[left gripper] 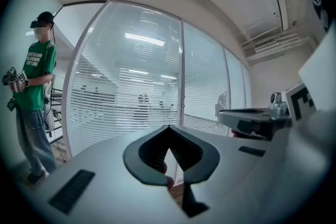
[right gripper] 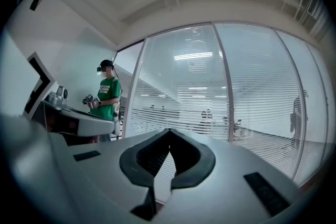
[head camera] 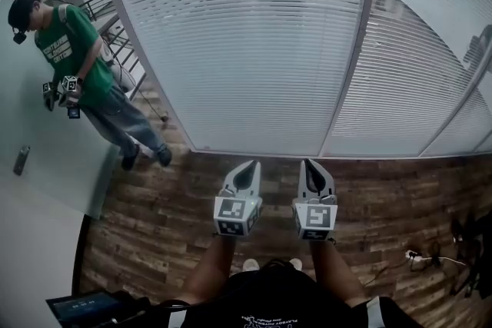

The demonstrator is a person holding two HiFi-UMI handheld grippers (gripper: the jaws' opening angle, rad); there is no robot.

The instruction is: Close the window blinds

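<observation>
White horizontal blinds (head camera: 246,42) hang behind a glass wall, their slats tilted open enough that a room shows through them. They fill the middle of the left gripper view as blinds (left gripper: 126,92) and of the right gripper view as blinds (right gripper: 199,97). My left gripper (head camera: 250,164) and right gripper (head camera: 307,162) are side by side at waist height, a short way back from the glass and pointing at it. Both are shut with nothing between the jaws, as seen at the left gripper (left gripper: 169,127) and the right gripper (right gripper: 169,129).
A person in a green shirt (head camera: 77,57) stands at the left by the glass, holding another pair of grippers. A metal mullion (head camera: 355,50) splits the panes. On the wood floor (head camera: 154,203) lie cables and a power strip (head camera: 419,257) at right and a dark screen (head camera: 81,307) at lower left.
</observation>
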